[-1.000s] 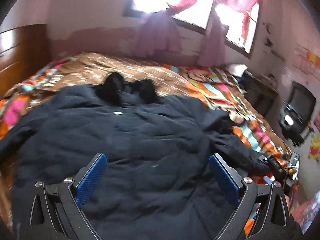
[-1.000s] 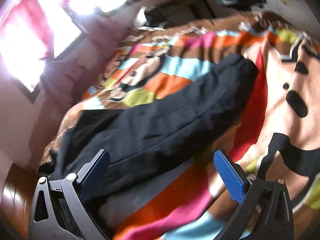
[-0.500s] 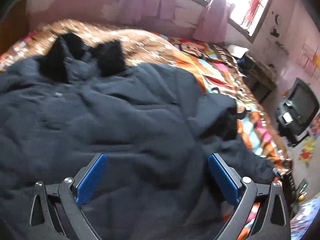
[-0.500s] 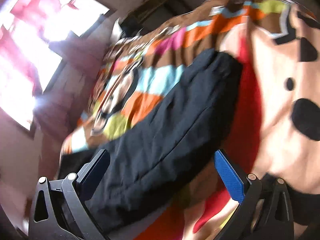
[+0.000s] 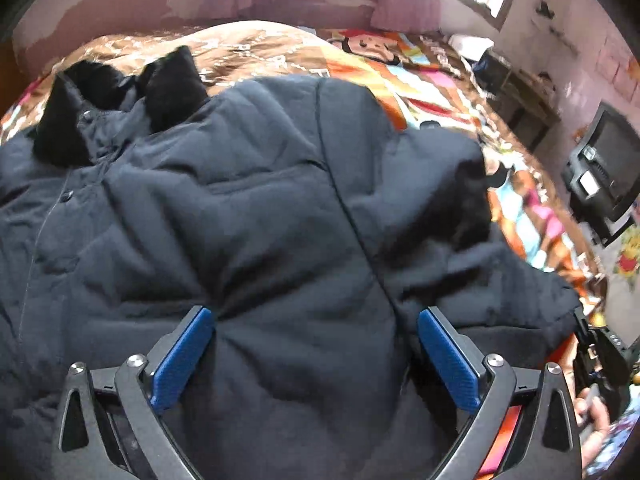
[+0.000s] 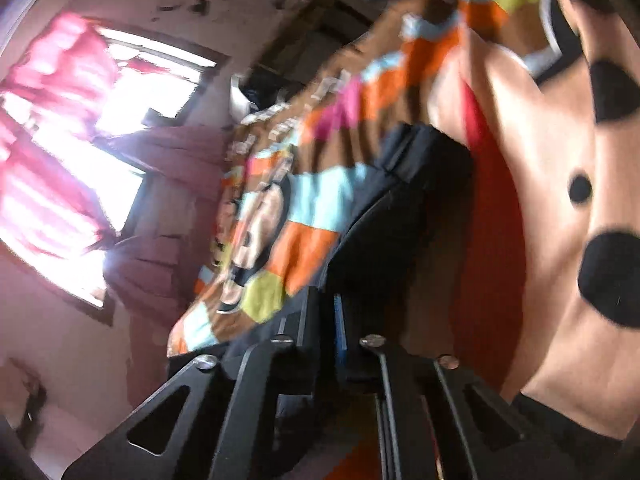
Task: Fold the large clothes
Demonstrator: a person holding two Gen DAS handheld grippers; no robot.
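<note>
Jaws on the right gripper [image 6: 330, 312] are pressed together on the dark sleeve [image 6: 396, 216], a thin fold of cloth pinched between the pads. Jaws on the left gripper [image 5: 316, 344] stand wide, their blue pads [image 5: 182, 360] sunk into the padding of the coat [image 5: 240, 208] on either side of a puffed ridge, not yet squeezing it.

From the right jaws the sleeve runs straight ahead, its long axis along the gripper's line, ending at a cuff well ahead on the bright blanket [image 6: 320, 184]. That is the relation the next move likely turns on: the sleeve lies outward from the body, so it probably has to be carried back across the coat's front, toward the left gripper. The right hand [image 5: 592, 412] is the nearer one to the sleeve; the left sits over the body, placed well to pin the coat while the sleeve crosses.

The coat is a large navy puffer, spread front-up on the bed [image 5: 420, 80], filling most of the space ahead of the left jaws. Its black fur collar [image 5: 120, 104] lies far ahead and to the left, with a snap placket running down from it. It looks bulky and springy, so folds may not hold flat.
</note>
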